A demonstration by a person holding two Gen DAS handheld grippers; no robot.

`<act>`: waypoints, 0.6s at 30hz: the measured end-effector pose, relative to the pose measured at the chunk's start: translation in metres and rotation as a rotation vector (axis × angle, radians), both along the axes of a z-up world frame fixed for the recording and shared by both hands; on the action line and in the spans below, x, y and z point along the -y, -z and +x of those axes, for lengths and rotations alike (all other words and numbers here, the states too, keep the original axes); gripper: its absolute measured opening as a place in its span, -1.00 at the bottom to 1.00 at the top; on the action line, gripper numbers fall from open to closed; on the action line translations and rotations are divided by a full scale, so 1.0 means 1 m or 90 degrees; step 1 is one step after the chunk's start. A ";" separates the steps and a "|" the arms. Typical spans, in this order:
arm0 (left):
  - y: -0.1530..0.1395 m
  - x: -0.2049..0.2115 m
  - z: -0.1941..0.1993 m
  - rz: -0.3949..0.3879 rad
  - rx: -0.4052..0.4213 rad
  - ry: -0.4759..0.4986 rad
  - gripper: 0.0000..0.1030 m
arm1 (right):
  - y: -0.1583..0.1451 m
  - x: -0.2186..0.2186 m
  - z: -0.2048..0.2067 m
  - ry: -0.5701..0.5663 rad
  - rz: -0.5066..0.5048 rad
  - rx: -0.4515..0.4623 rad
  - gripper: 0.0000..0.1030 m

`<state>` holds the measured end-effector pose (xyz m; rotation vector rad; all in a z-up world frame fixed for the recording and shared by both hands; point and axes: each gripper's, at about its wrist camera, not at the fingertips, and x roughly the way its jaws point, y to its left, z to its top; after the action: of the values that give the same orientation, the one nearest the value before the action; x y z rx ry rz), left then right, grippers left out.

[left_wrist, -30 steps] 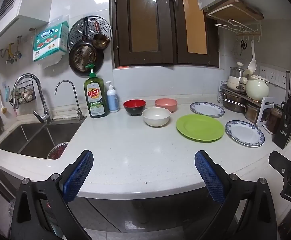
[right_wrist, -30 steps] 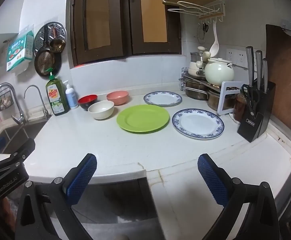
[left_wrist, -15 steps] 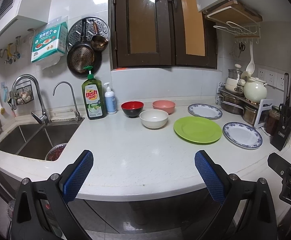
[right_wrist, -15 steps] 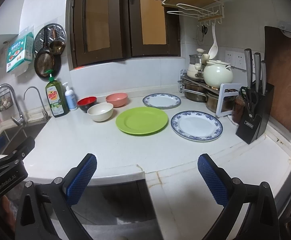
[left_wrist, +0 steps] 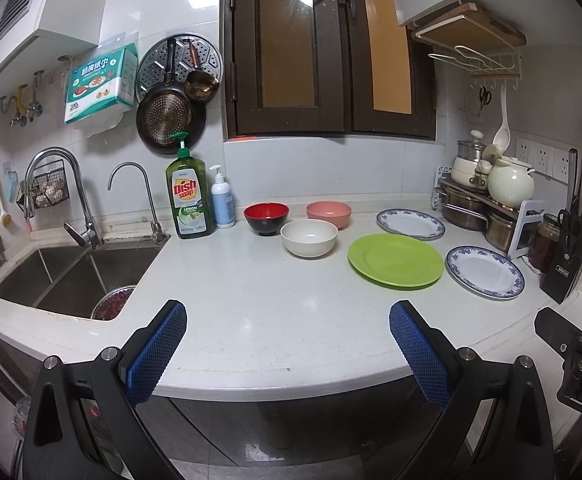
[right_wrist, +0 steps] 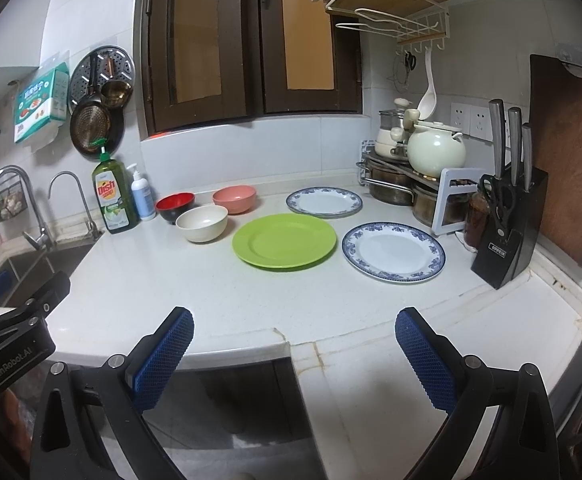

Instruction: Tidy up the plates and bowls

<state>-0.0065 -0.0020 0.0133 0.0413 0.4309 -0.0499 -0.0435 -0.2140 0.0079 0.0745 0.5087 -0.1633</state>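
A white stone surface [left_wrist: 251, 300] runs along a tiled kitchen wall under a dark wood window [left_wrist: 323, 48]. On it three bowls cluster together: a red-and-black bowl [left_wrist: 266, 218], a pink bowl [left_wrist: 328, 214] and a cream bowl [left_wrist: 309, 237]. To their right lie a green plate [left_wrist: 395, 261], a blue-rimmed plate near the front [left_wrist: 485, 272] and a second blue-rimmed plate behind [left_wrist: 410, 224], all apart from one another. The left gripper [left_wrist: 287, 354] and right gripper [right_wrist: 294, 358] both hover at the surface's front edge, fingers spread wide and holding nothing. The left view alone shows the steel sink [left_wrist: 71, 276] in full; the right view alone shows the whole wooden cutting board [right_wrist: 571, 160] behind the knife block [right_wrist: 507, 220].
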 end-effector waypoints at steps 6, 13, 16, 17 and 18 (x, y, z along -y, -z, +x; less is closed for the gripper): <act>0.000 -0.001 0.000 0.000 0.000 0.000 1.00 | 0.000 -0.001 -0.002 -0.003 -0.003 0.001 0.99; 0.001 -0.001 0.000 0.001 0.000 0.000 1.00 | 0.000 -0.004 -0.002 -0.004 -0.004 -0.001 0.99; 0.001 -0.002 -0.001 0.000 0.000 0.001 1.00 | 0.000 -0.004 -0.002 -0.004 -0.004 0.000 0.99; 0.001 -0.002 -0.001 0.000 0.000 0.001 1.00 | 0.000 -0.004 -0.002 -0.004 -0.004 -0.001 0.99; 0.001 -0.002 -0.001 0.001 0.000 0.001 1.00 | 0.000 -0.004 -0.002 -0.005 -0.004 -0.001 0.99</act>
<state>-0.0074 -0.0003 0.0124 0.0427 0.4315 -0.0509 -0.0456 -0.2101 0.0082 0.0665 0.5099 -0.1580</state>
